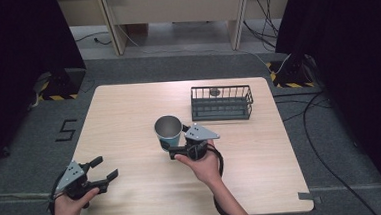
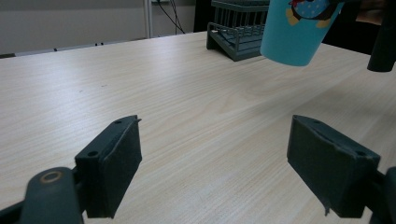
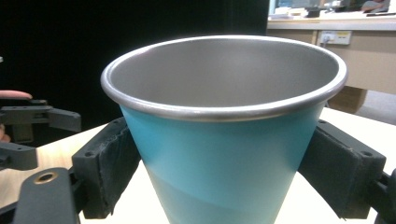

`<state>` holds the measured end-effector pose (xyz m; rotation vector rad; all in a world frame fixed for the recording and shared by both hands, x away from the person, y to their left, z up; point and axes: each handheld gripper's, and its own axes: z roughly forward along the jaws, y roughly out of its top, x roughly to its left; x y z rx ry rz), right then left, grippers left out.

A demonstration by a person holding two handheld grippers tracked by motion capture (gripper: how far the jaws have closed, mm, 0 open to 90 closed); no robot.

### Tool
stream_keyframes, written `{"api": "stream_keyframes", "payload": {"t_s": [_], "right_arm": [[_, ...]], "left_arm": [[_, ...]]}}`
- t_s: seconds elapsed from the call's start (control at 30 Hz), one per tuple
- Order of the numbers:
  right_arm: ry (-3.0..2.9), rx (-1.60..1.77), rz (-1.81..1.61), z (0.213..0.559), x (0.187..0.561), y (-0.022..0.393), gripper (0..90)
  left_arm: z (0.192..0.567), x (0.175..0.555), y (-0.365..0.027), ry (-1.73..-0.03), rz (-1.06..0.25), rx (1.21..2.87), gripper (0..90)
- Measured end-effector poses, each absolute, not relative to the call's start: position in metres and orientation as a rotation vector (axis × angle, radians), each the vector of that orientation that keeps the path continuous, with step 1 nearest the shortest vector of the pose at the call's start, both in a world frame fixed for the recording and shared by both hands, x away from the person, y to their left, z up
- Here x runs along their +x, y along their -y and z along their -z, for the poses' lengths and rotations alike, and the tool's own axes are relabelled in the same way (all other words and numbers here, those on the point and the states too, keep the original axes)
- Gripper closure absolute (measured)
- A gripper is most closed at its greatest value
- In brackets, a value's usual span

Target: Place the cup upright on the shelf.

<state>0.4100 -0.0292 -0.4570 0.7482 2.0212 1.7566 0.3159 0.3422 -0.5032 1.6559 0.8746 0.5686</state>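
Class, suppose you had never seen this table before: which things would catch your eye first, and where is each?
First the blue cup with its steel lining, clamped in the right gripper near the table's middle. Next the dark wire basket toward the far right edge. Last the left gripper, open over the near left corner.

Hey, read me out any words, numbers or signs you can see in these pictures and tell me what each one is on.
"5": a dark numeral marked on the grey floor, left of the table.
The blue cup carries a cartoon print, no lettering readable.
The yellow-and-black hazard stripes on the floor have no words.
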Motion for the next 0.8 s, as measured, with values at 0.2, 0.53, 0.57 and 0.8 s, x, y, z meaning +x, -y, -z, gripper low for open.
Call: {"api": "stream_keyframes", "payload": {"t_s": [0.2,0.53,0.57,0.8], "right_arm": [[-1.991,0.768,-1.742,0.452,0.415,0.04,16.9],[-1.959,0.791,-1.725,0.446,0.421,0.053,16.9],[-1.955,0.792,-1.721,0.445,0.422,0.054,16.9],[-1.925,0.812,-1.705,0.44,0.427,0.064,16.9]], "left_arm": [[0.503,0.316,-0.342,-0.876,-0.568,1.655,17.0],[0.503,0.316,-0.342,-0.876,-0.567,1.654,17.0],[0.503,0.316,-0.342,-0.876,-0.567,1.654,17.1],[0.503,0.316,-0.343,-0.88,-0.567,1.651,17.1]]}}
